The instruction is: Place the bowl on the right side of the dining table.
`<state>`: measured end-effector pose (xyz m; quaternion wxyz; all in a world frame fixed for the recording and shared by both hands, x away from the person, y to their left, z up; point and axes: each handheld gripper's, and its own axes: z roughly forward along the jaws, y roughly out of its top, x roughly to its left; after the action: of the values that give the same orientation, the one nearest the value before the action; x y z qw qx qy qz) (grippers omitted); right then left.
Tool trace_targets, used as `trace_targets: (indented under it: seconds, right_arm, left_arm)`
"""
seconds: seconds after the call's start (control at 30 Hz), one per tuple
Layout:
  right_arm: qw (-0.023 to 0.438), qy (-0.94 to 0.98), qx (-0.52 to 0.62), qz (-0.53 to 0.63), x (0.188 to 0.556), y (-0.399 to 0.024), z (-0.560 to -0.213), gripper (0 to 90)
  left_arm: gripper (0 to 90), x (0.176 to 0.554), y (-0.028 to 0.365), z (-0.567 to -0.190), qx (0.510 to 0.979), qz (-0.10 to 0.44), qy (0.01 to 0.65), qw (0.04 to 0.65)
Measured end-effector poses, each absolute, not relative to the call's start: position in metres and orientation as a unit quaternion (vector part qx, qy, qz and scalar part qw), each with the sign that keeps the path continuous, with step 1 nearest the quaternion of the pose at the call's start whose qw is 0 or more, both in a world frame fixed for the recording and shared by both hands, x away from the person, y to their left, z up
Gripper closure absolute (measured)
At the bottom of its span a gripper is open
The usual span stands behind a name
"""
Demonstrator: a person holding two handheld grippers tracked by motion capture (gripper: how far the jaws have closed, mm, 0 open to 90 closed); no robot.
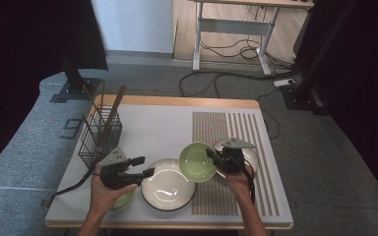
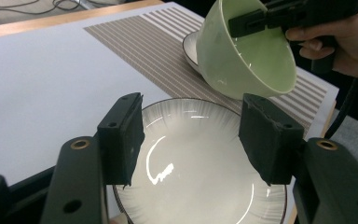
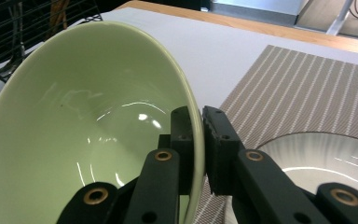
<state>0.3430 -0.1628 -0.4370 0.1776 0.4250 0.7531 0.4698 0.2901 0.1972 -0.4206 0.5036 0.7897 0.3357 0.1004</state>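
Observation:
My right gripper (image 1: 211, 155) (image 3: 199, 119) is shut on the rim of a pale green bowl (image 1: 197, 162) (image 3: 74, 116), one jaw inside and one outside. It holds the bowl tilted above the table, between two white plates. My left gripper (image 1: 143, 166) (image 2: 191, 135) is open over the nearer white plate (image 1: 167, 191) (image 2: 191, 186), with nothing between its jaws. In the left gripper view the green bowl (image 2: 242, 60) hangs just beyond that plate, held by the right gripper (image 2: 256, 21). The second white plate (image 1: 252, 158) (image 3: 317, 158) lies on the striped placemat (image 1: 226, 128) (image 3: 298, 93).
A black wire basket (image 1: 98, 135) (image 3: 23, 23) holding chopsticks stands at the table's left. Another green bowl (image 1: 125, 200) sits under my left hand near the front edge. White tabletop (image 1: 152, 128) lies open behind the plates.

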Motion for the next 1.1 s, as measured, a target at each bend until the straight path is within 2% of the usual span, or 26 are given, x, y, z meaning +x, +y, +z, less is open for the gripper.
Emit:
trace_targets:
  seconds: [1.1]
  right_arm:
    - [0.193,0.725,0.483,0.452,0.354,-0.206,-0.451,83.5]
  left_arm:
    - [39.6,0.287,0.215,-0.423,0.806,0.093,0.346,0.472]
